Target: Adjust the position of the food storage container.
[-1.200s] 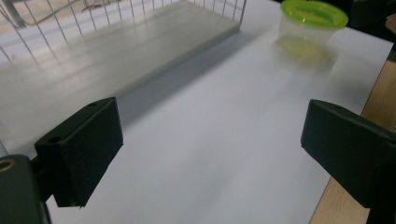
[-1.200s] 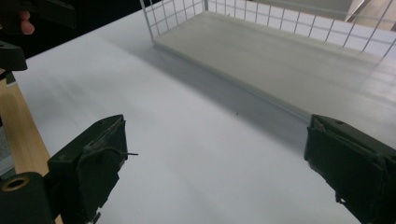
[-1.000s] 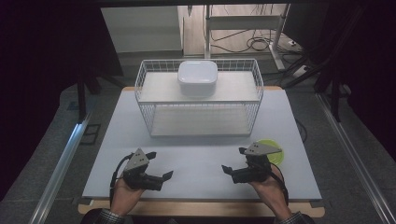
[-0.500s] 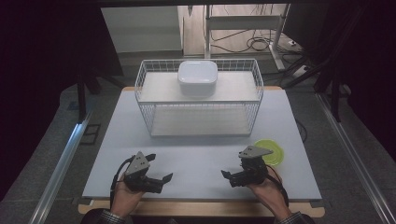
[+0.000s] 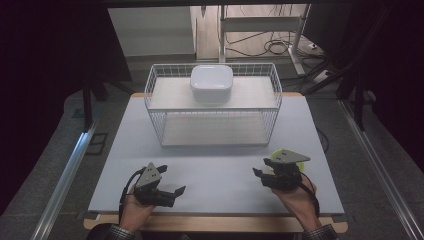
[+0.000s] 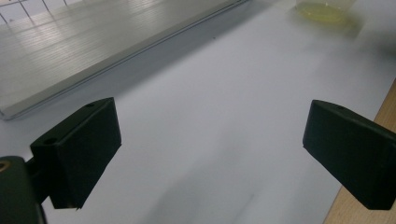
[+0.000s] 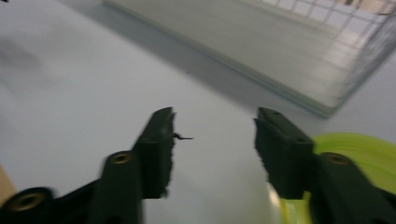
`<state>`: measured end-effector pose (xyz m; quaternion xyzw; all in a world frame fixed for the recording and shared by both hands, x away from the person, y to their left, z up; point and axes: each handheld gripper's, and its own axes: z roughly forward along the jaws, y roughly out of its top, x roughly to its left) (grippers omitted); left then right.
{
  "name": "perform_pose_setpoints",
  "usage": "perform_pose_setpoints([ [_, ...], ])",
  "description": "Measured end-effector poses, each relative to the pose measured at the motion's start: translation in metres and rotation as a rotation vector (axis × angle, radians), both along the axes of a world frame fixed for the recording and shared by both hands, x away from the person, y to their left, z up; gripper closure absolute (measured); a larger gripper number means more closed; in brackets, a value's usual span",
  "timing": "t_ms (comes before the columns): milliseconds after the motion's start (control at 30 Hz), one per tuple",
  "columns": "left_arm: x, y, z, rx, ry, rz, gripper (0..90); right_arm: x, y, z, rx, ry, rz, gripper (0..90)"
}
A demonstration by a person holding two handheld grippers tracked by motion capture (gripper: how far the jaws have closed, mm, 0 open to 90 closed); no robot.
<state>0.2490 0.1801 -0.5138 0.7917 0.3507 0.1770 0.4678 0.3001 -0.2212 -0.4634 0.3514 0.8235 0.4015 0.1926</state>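
Observation:
A yellow-green disc (image 5: 301, 162) lies flat on the white table (image 5: 215, 165) at the front right, mostly covered by my right gripper's grey plate; its rim (image 7: 364, 149) shows behind that gripper's right-hand jaw. My right gripper (image 5: 259, 177) (image 7: 215, 140) hovers low over the table beside the disc. Its jaws have just been closing and stand half apart, with only bare table between them. At the front left my left gripper (image 5: 173, 179) (image 6: 210, 149) is wide open over bare table, with the disc (image 6: 322, 9) far off.
A white wire basket (image 5: 215, 125) with two shelves stands mid-table at the back. A white lidded container (image 5: 211, 82) sits on its upper shelf. The wooden table edge (image 6: 387, 107) runs close to my left gripper.
My right gripper has shifted to the right, over the yellow-green disc, and its jaws have narrowed. The left gripper has stayed in place.

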Motion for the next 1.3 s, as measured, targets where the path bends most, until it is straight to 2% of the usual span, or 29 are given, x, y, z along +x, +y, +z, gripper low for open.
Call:
perform_pose_setpoints([
  [100,0.000,0.000,0.000,0.002,0.002,-0.001,4.2,0.004,-0.014,0.005,0.003,-0.025,-0.035,64.0],
  [400,0.001,-0.002,-0.002,0.011,0.006,-0.005,4.5,0.016,-0.057,0.013,-0.015,-0.066,-0.215,89.0],
  [533,0.001,-0.002,-0.002,0.016,0.004,-0.006,4.6,0.023,-0.078,0.011,-0.009,-0.046,-0.293,89.7],
  [700,0.001,-0.003,-0.003,0.018,0.005,-0.007,4.7,0.031,-0.101,0.006,-0.002,-0.020,-0.355,89.7],
  [900,0.001,-0.004,-0.004,0.025,0.008,-0.013,4.8,0.041,-0.121,-0.006,0.023,0.037,-0.380,89.7],
  [1067,0.001,-0.005,-0.005,0.033,0.011,-0.018,4.7,0.046,-0.122,-0.012,0.042,0.067,-0.353,89.6],
  [1300,0.001,-0.006,-0.006,0.043,0.012,-0.024,4.8,0.048,-0.120,-0.016,0.042,0.095,-0.336,89.5],
])
